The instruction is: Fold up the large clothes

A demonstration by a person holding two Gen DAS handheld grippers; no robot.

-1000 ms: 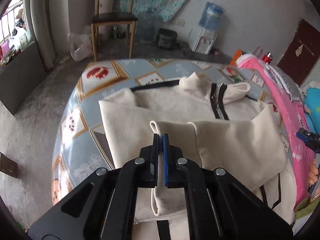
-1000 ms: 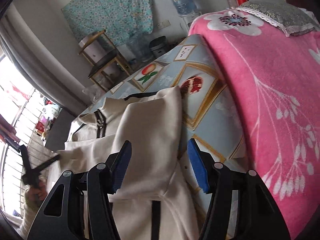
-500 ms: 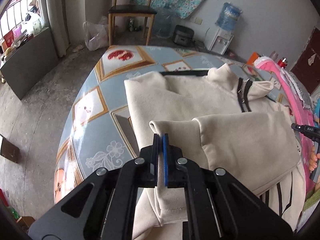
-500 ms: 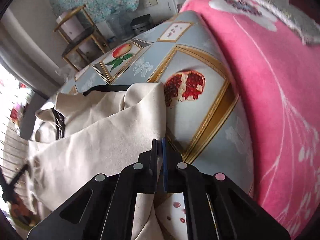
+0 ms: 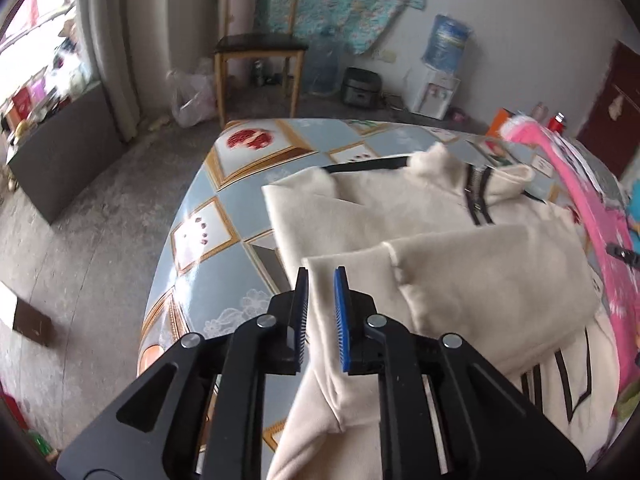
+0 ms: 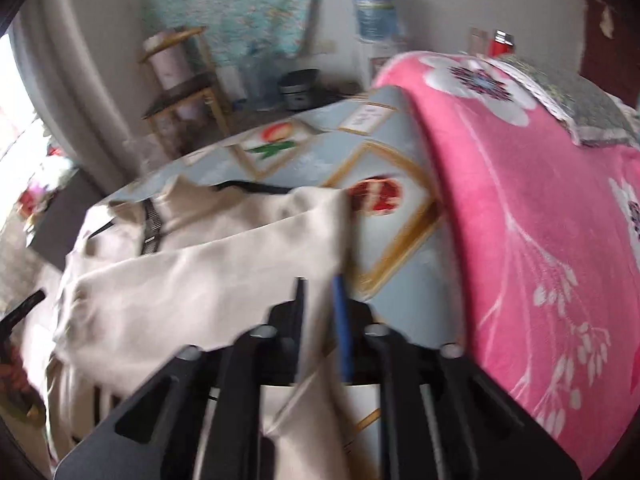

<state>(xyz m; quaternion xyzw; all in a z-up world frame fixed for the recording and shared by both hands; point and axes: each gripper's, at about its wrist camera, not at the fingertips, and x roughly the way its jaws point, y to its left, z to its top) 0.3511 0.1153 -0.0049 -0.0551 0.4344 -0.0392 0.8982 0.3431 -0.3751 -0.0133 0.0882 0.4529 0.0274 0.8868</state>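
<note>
A cream zip-up jacket lies on the table with its sleeve folded across the body. In the left wrist view my left gripper sits at the sleeve's cuff end. Its jaws are opening, and the cuff fabric stands loose between the blue pads. In the right wrist view the jacket is blurred. My right gripper is at the jacket's right edge, jaws opening, with a fold of cream cloth between them and a gap at the pads. The left gripper's tip shows at that view's left edge.
The table wears a blue cloth with fruit tiles. A pink flowered blanket lies along the jacket's right side. On the floor beyond stand a wooden chair, a water dispenser and a plastic bag.
The left jaws, shut on the cuff before, have parted. The right jaws went from wide to shut at the jacket's edge, then parted again. Both hands shifted slightly.
</note>
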